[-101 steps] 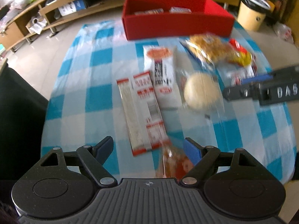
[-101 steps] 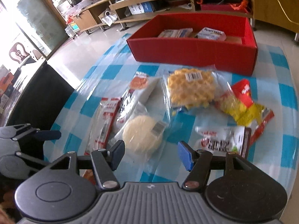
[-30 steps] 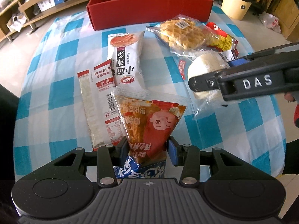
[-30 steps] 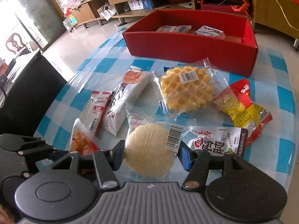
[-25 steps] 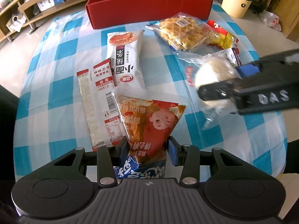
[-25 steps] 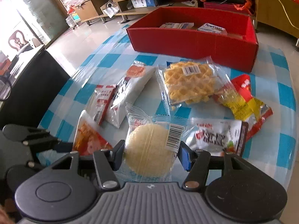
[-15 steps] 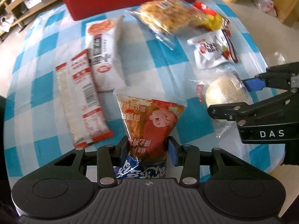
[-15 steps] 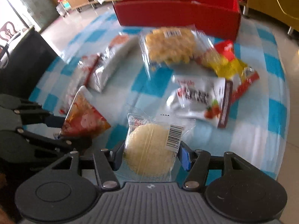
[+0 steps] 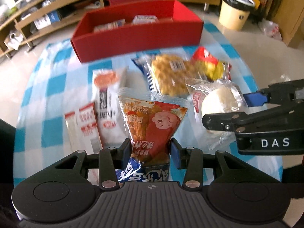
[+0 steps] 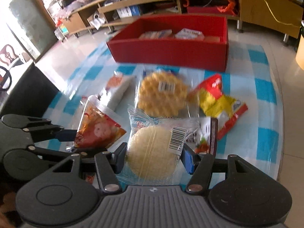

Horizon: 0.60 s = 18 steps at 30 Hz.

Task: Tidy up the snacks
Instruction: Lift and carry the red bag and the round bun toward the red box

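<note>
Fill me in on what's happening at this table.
A person is sorting snacks with two handheld grippers. The left gripper holds an orange snack packet; the right gripper holds a wrapped round cake. More packets lie on the checked tablecloth, and the red box behind already holds a few.

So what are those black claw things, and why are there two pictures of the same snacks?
Those claws are grabbers that a person holds, one in each hand. Each has a little camera looking along its two fingers, so one picture comes from the left grabber and one from the right.

The left gripper is pinching an orange-red snack packet. The right gripper is pinching a round pale cake in clear wrap.

Still lying on the blue checked tablecloth are a waffle pack, a red and yellow packet and a long white packet. Behind them sits a red box with a few snacks already inside.
</note>
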Tool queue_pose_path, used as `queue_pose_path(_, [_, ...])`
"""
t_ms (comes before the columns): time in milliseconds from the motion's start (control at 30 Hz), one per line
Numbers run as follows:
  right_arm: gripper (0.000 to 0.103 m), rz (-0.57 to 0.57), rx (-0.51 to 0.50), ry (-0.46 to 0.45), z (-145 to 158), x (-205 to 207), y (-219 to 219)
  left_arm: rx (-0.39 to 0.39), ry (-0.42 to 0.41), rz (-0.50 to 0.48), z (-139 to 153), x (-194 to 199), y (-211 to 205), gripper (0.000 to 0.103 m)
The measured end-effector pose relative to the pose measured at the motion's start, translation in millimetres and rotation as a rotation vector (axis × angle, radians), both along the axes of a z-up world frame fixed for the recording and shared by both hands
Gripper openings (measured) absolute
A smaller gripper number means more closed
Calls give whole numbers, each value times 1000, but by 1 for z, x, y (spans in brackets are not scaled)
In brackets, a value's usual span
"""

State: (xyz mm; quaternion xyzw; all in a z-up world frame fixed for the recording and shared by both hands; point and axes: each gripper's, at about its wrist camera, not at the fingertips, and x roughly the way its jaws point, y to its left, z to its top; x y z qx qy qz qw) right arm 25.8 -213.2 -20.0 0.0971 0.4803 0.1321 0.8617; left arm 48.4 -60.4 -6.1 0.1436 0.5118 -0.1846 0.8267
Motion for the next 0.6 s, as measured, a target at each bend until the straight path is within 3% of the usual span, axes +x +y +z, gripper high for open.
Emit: queue_pose_path(600, [55, -109, 52, -128, 46, 39, -27, -66, -144, 83, 35, 47, -15, 52])
